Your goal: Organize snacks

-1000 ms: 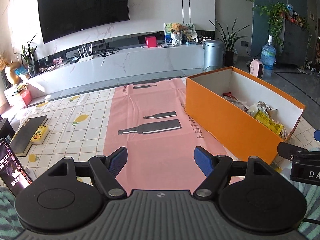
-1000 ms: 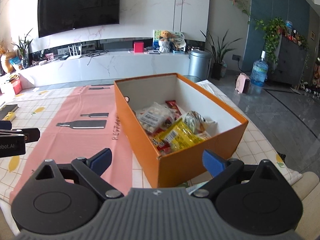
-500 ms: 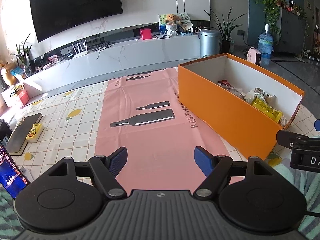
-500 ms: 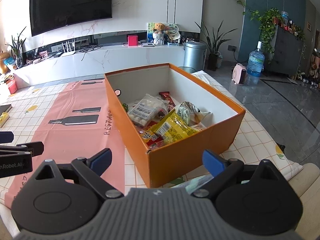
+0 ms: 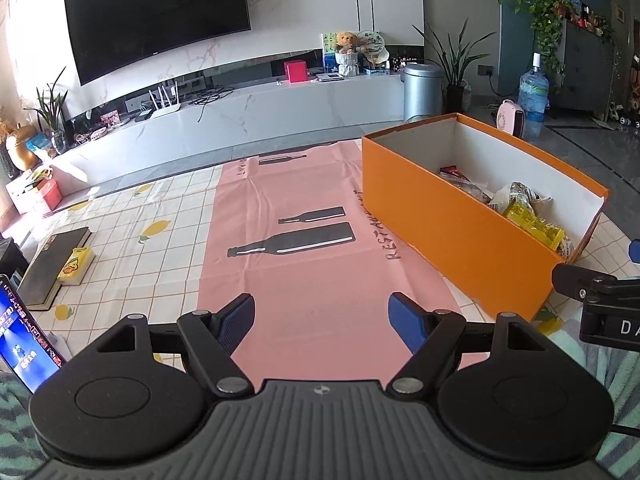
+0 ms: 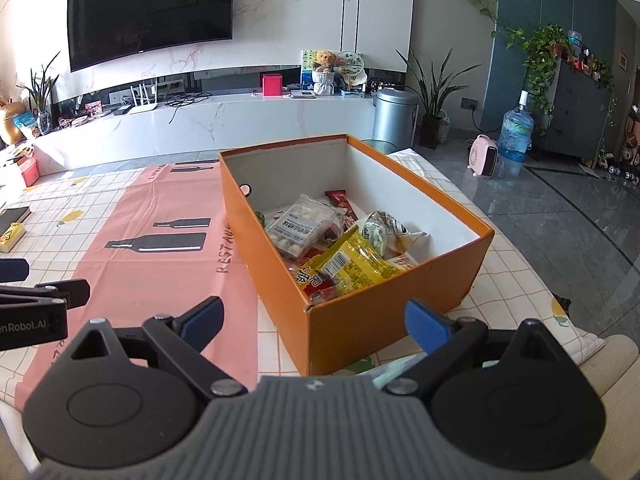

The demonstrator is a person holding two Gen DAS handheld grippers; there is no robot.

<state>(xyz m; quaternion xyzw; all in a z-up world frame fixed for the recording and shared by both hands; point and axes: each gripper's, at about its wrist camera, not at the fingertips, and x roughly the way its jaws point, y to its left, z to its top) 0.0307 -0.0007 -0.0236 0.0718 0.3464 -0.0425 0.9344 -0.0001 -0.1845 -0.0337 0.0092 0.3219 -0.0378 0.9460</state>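
Orange box (image 6: 384, 320) | lidless, snack packets (image 6: 352, 264) piled inside | left gripper (image 5: 322, 318), right gripper (image 6: 314, 322) spread, empty

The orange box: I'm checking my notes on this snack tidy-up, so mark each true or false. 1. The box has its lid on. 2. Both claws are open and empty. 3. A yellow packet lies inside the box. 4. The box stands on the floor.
1. False: the orange box is open-topped, no lid on it.
2. True: the left claw and right claw are both open, holding nothing.
3. True: the yellow packet lies among other snacks.
4. False: it stands on the tablecloth, partly on the pink runner.
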